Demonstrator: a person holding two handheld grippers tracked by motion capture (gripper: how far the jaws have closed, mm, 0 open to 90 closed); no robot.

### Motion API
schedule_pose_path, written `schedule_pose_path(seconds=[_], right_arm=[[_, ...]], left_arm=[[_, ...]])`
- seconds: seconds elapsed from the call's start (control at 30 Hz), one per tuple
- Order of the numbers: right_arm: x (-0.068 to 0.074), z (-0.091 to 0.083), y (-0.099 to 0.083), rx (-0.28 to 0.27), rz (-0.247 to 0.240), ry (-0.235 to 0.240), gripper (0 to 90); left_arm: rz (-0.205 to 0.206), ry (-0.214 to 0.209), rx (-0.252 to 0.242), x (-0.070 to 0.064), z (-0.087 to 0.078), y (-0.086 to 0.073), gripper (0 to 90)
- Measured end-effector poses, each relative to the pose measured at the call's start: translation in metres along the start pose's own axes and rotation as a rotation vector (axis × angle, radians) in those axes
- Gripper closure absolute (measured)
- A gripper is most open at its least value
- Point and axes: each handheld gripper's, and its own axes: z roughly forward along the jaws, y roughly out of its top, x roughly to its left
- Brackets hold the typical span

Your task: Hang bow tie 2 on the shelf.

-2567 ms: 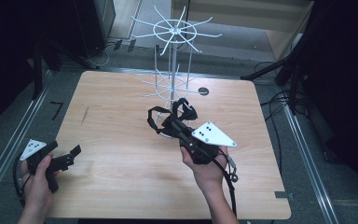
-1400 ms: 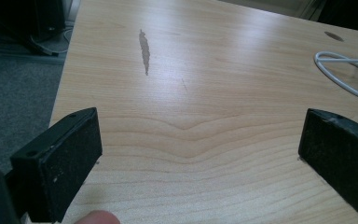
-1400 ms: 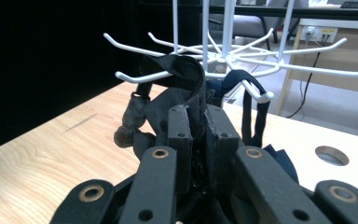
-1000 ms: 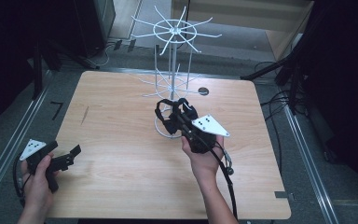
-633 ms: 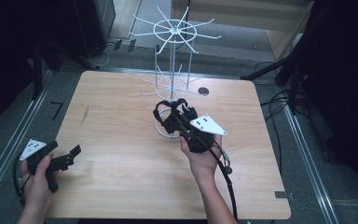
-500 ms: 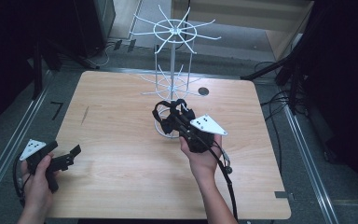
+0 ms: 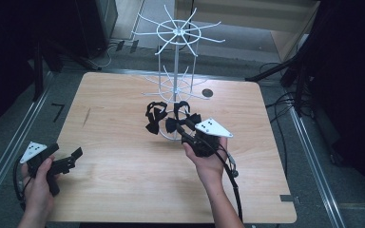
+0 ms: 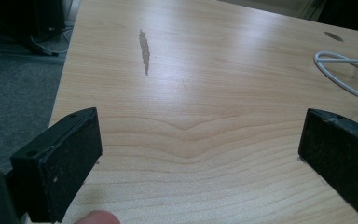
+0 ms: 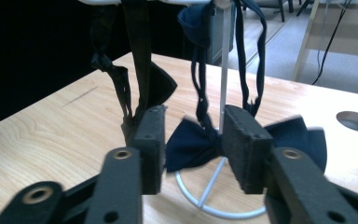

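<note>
Your right gripper (image 7: pixel 186 130) sits at the foot of the white wire display stand (image 7: pixel 176 57), near the middle of the wooden table (image 7: pixel 123 180), with your right hand (image 7: pixel 208 161) wrapped around its body. In the right gripper view its jaws stand a little apart with the knot of a navy bow tie (image 9: pixel 193 144) between them; the tie's wings spread out to either side of the pads, and you cannot tell from this angle whether the pads press on the fabric or merely flank it. The bow tie's strap runs up to one of the stand's lower arms, so the tie hangs just above the stand's ring base (image 9: pixel 223 210). A second, black bow tie (image 7: pixel 153 116) hangs from a neighbouring arm, just beside the first and on its left in the high view. Your left gripper (image 7: pixel 66 161) rests low at the near left corner of the table, well apart from the stand, held in your left hand (image 7: pixel 38 183). Its jaws are spread wide, with nothing but bare wood between them.
</note>
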Motion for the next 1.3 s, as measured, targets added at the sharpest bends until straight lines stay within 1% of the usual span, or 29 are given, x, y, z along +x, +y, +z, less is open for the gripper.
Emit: schedule_pose_path(seconds=[0.03,0.2,0.23,0.33,0.43,0.53,0.6,0.67,0.77,0.93,1.07,1.3], right_arm=[[-0.001,-0.001,-0.001,0.010,0.003,0.000,56.7],[-0.007,-0.003,-0.005,0.033,-0.008,-0.013,46.3],[-0.009,-0.004,-0.007,0.044,-0.006,-0.017,40.6],[-0.014,-0.007,-0.010,0.055,0.010,-0.026,31.7],[-0.019,-0.011,-0.013,0.066,-0.003,-0.034,21.2],[-0.023,-0.016,-0.015,0.087,-0.004,-0.039,14.6],[-0.026,-0.019,-0.017,0.094,-0.002,-0.042,14.4],[-0.029,-0.022,-0.018,0.098,0.011,-0.036,14.1],[-0.035,-0.027,-0.020,0.092,0.029,-0.041,12.9],[-0.043,-0.034,-0.024,0.093,0.036,-0.048,7.3],[-0.049,-0.038,-0.026,0.102,0.049,-0.077,5.5],[-0.061,-0.048,-0.034,0.114,0.060,-0.100,5.5]], left_arm=[[0.000,0.000,0.000,0.000,0.000,0.000,0.0],[0.003,0.001,0.001,0.000,0.000,0.000,0.0],[0.003,0.002,0.000,0.000,0.000,0.000,0.0],[0.003,0.002,0.001,0.000,0.000,0.000,0.0],[0.001,0.002,0.000,0.000,0.000,0.000,0.0],[0.001,0.002,0.000,0.000,0.000,0.000,0.0],[0.001,0.004,-0.001,-0.001,0.000,0.000,0.0],[0.002,0.004,-0.001,-0.001,0.000,0.000,0.0],[0.004,0.004,0.000,-0.001,0.000,0.000,0.0],[0.010,0.005,0.002,-0.001,0.000,0.000,0.0],[0.014,0.006,0.004,-0.002,0.000,0.000,0.0],[0.023,0.009,0.009,-0.002,0.001,0.000,0.0]])
